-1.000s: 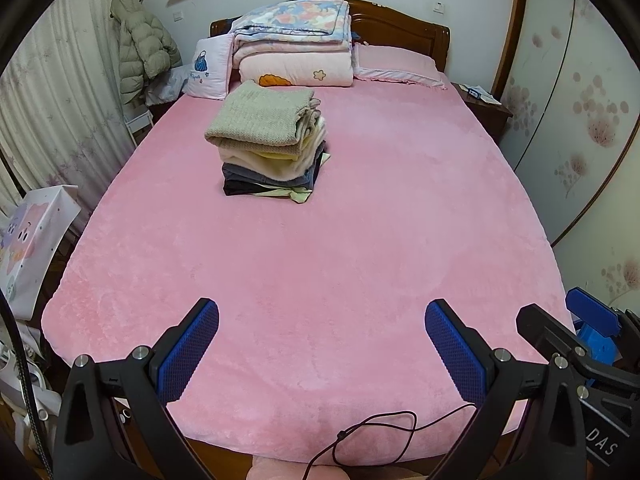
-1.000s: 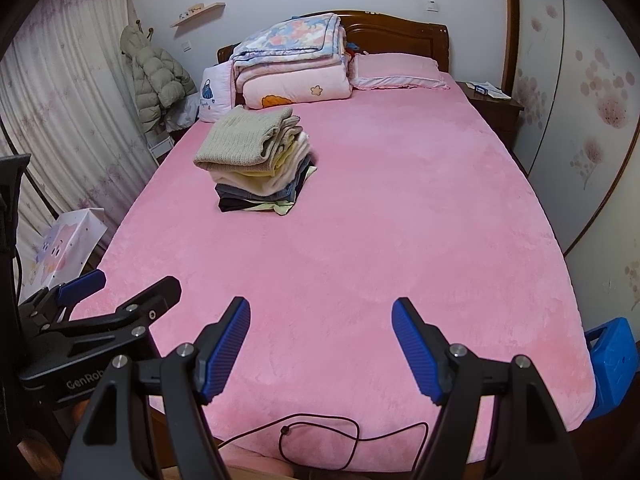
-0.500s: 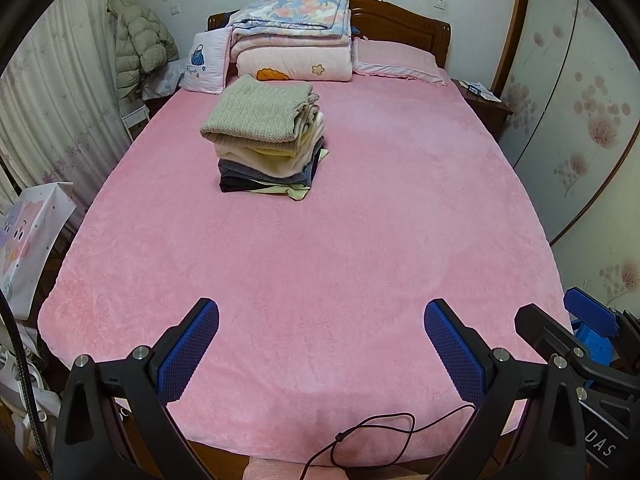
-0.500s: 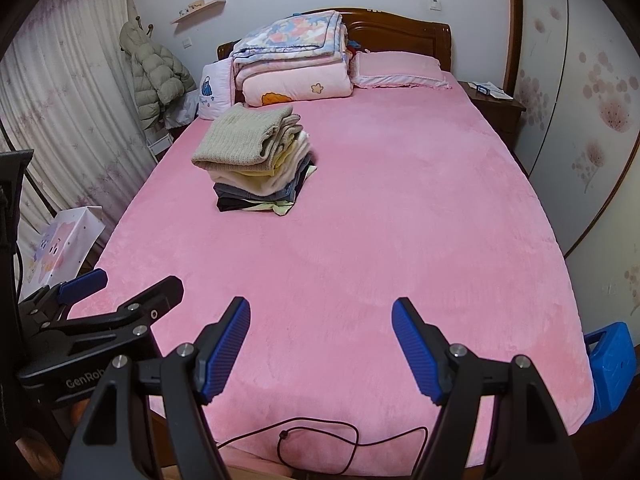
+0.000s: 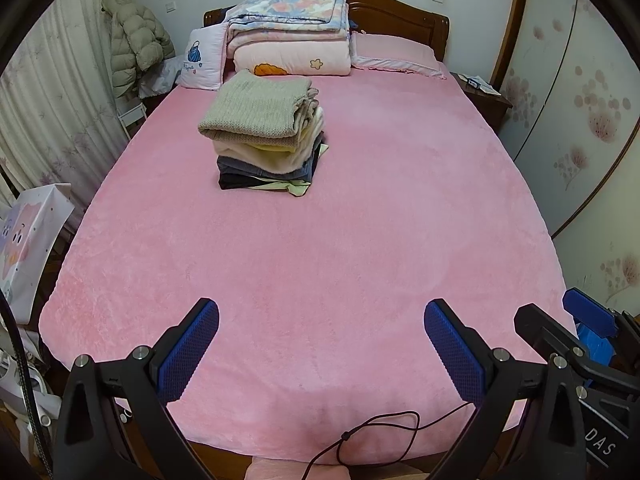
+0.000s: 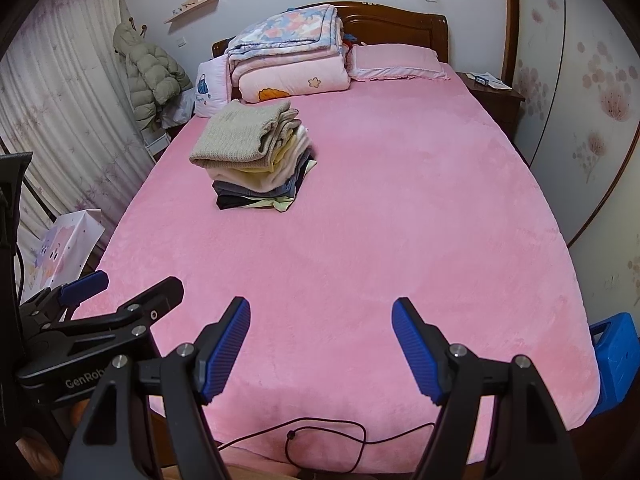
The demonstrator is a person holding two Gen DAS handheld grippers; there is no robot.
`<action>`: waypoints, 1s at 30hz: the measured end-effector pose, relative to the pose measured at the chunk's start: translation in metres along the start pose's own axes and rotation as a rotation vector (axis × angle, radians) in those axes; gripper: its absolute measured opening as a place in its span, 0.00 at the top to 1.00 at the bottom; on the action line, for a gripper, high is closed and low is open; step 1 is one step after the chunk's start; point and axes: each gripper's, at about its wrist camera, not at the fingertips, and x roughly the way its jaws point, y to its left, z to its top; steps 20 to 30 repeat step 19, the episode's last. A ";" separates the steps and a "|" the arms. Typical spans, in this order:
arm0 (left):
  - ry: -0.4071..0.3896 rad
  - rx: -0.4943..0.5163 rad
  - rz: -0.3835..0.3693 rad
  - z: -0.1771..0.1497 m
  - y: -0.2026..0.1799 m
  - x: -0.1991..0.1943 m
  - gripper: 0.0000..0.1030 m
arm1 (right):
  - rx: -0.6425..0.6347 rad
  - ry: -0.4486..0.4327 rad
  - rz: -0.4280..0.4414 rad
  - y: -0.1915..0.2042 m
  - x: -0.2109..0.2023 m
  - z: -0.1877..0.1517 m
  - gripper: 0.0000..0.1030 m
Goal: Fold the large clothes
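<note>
A stack of folded clothes [image 5: 266, 136] with a beige knit on top sits on the pink bed [image 5: 360, 220], left of centre toward the head; it also shows in the right wrist view [image 6: 256, 160]. My left gripper [image 5: 320, 320] is open and empty above the bed's foot edge. My right gripper [image 6: 320, 312] is open and empty beside it, also over the foot edge. The left gripper's body [image 6: 100, 320] shows at the left in the right wrist view.
Folded quilts [image 5: 288, 36] and pillows [image 5: 396, 56] lie at the headboard. A thin dark cord [image 5: 376, 428] lies on the foot edge. A nightstand [image 5: 480, 92] stands at right, a wardrobe [image 5: 580, 100] beyond it. A coat [image 5: 136, 48], curtain and gift bag [image 5: 28, 236] are at left. A blue box [image 6: 616, 360] sits on the floor at right.
Both views have shifted slightly, the clothes stack sitting a little higher in frame. Both grippers stay open and empty.
</note>
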 end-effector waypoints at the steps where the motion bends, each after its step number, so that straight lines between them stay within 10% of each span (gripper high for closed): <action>1: 0.002 0.000 -0.001 0.000 0.001 0.000 0.01 | -0.002 0.000 0.000 -0.001 0.000 0.000 0.28; 30: 0.039 0.002 -0.011 0.004 0.008 0.008 0.01 | 0.012 0.011 0.000 0.001 0.004 -0.005 0.28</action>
